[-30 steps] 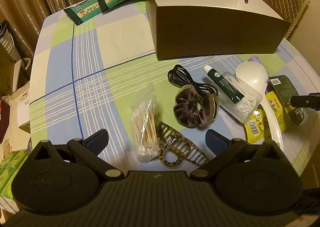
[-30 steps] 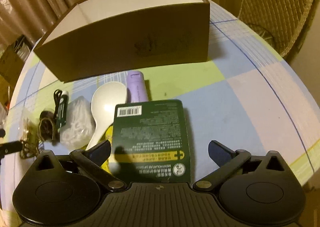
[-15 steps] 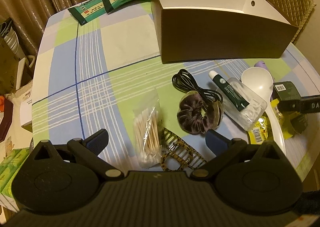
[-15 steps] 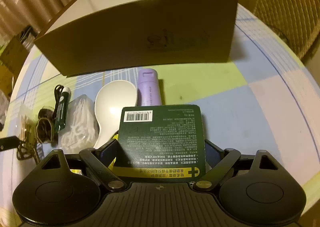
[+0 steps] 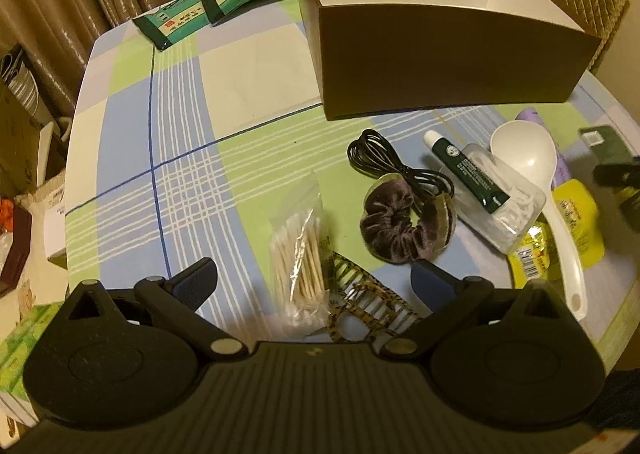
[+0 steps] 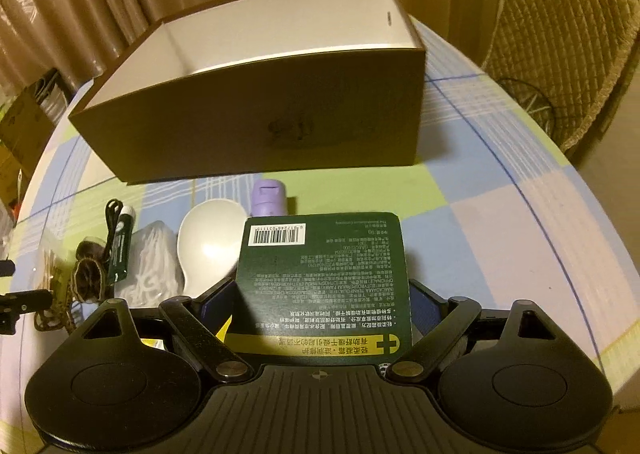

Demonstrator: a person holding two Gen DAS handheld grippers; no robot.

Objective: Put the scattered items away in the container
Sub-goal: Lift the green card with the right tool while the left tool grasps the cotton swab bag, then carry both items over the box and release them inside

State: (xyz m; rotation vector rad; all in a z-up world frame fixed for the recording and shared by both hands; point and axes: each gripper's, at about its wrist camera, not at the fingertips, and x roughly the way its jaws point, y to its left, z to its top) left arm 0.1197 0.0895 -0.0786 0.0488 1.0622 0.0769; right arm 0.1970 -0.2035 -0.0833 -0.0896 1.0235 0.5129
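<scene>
My right gripper [image 6: 322, 294] is shut on the dark green box [image 6: 324, 274], its pads pressing both long sides just above the table. The brown container [image 6: 260, 126], white inside, stands beyond it. Next to the box lie a white spoon [image 6: 208, 238] and a purple bottle [image 6: 269, 198]. My left gripper [image 5: 312, 278] is open and holds nothing, hovering over a bag of cotton swabs [image 5: 300, 254] and a leopard hair claw [image 5: 368, 302]. Ahead of it lie a brown scrunchie [image 5: 400, 222], a black cable [image 5: 384, 162], a green tube [image 5: 464, 170] and a clear bag of floss picks [image 5: 508, 206].
Two green packets [image 5: 216, 2] lie at the table's far left corner. A yellow snack packet [image 5: 572, 206] sits under the spoon handle. A wicker chair [image 6: 560, 54] stands past the table's right edge. Curtains hang behind, with boxes on the floor at the left.
The right gripper slid forward around the dark green box and closed on its sides. The left gripper has hardly moved.
</scene>
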